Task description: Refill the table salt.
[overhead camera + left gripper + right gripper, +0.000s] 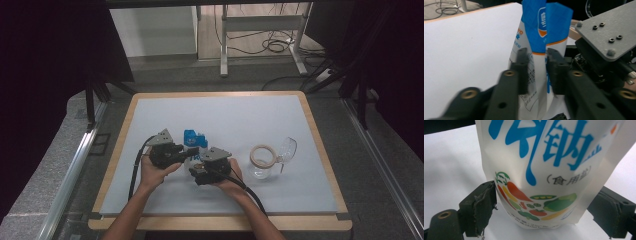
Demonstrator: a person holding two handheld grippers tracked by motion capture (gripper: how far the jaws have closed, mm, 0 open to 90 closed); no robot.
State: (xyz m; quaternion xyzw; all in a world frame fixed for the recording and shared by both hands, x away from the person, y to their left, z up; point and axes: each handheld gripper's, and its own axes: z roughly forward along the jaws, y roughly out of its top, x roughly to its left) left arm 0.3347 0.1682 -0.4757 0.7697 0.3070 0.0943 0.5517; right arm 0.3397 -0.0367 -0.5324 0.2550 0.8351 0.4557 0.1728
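The white-and-blue salt pouch (pixel 192 145) stands upright near the middle of the white table mat (pixel 225 125) — the left gripper (pixel 537 70) is pinching its side edge, jaws clamped tight on the pouch. The right gripper (pixel 544 205) has the pouch's base squeezed between its pads. Off to the right, well apart — a glass jar (pixel 263 161) with its lid hanging open.

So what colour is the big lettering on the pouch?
Blue, on the white pouch with vegetable pictures below; the right gripper view shows it best.
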